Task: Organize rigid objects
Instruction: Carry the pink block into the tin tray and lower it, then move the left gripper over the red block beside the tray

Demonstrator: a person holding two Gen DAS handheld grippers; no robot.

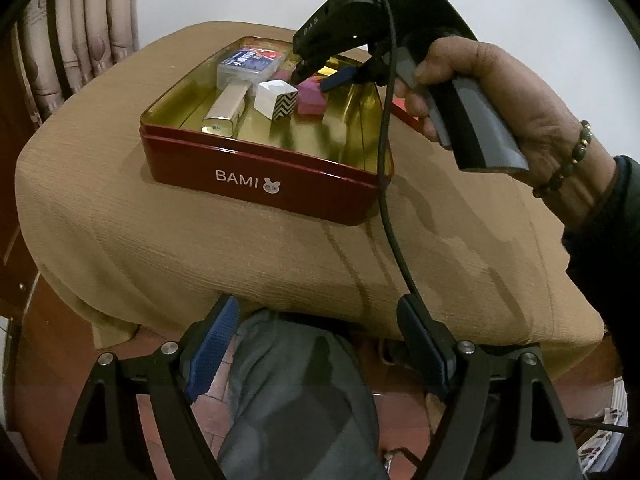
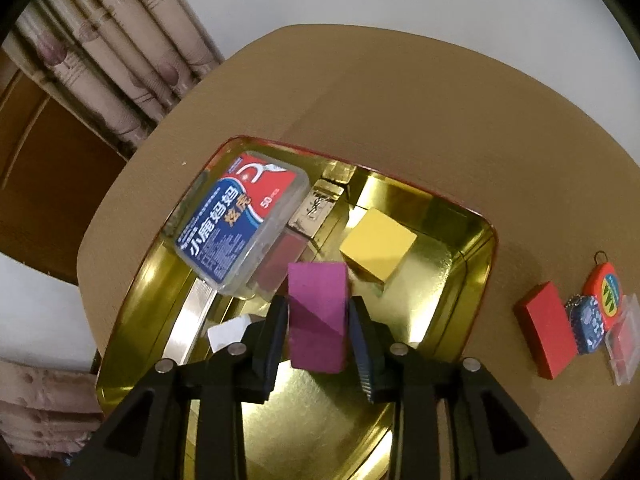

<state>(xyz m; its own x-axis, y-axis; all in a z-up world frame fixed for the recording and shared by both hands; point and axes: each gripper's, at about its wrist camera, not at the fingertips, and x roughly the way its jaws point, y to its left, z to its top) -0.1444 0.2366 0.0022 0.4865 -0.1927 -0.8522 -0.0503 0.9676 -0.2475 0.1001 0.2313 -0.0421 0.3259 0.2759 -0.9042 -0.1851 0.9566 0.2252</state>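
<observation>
A red tin marked BAMI [image 1: 256,176] with a gold inside [image 2: 320,408] stands on the tan table. My right gripper [image 2: 320,320] is shut on a purple block [image 2: 318,316] and holds it inside the tin; it also shows in the left wrist view [image 1: 320,76] with the purple block [image 1: 310,98]. In the tin lie a clear floss box [image 2: 240,232], a yellow block [image 2: 378,248], a gold metal case [image 2: 316,210] and a white box with a zigzag side [image 1: 276,100]. My left gripper [image 1: 316,344] is open and empty below the table's near edge.
On the table right of the tin lie a red block [image 2: 548,336], a blue keychain [image 2: 588,324], an orange tape measure [image 2: 606,292] and a clear small box [image 2: 624,348]. Curtains [image 2: 120,60] hang at the back left. A cable [image 1: 386,160] hangs from the right gripper.
</observation>
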